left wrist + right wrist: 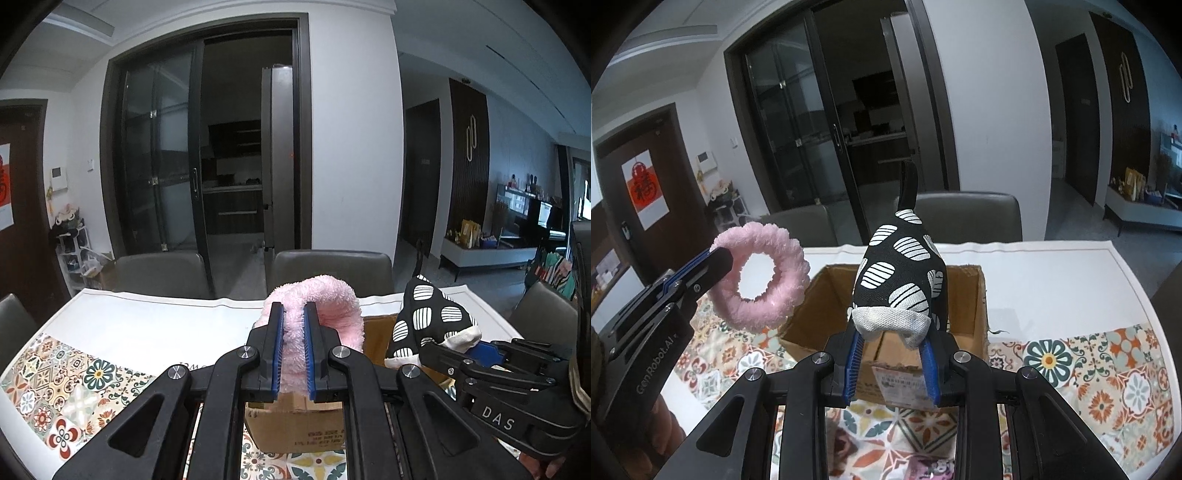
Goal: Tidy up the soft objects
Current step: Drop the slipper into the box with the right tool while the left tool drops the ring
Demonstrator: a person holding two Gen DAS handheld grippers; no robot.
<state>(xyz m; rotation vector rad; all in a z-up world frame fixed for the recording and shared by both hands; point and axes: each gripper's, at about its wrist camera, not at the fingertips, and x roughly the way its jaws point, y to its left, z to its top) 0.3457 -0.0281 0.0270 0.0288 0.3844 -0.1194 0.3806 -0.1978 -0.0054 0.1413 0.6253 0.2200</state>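
Right wrist view is showing the cardboard box (905, 291) sitting open-topped on the table (1052, 266), bare white cloth lying wide around its far rim. Right gripper (891, 363) is clamping the spotted black-and-white mitt (899, 273) above the box. Left gripper (718, 258) is pinching the pink fluffy ring (759, 273) just beside the box's left edge. "GenRobot.AI" is reading on the left gripper, "DAS" on the right.

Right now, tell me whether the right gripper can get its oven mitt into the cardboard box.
Probably yes. The right gripper holds the oven mitt above the open cardboard box; the pink fluffy ring in the left gripper hangs off to one side.
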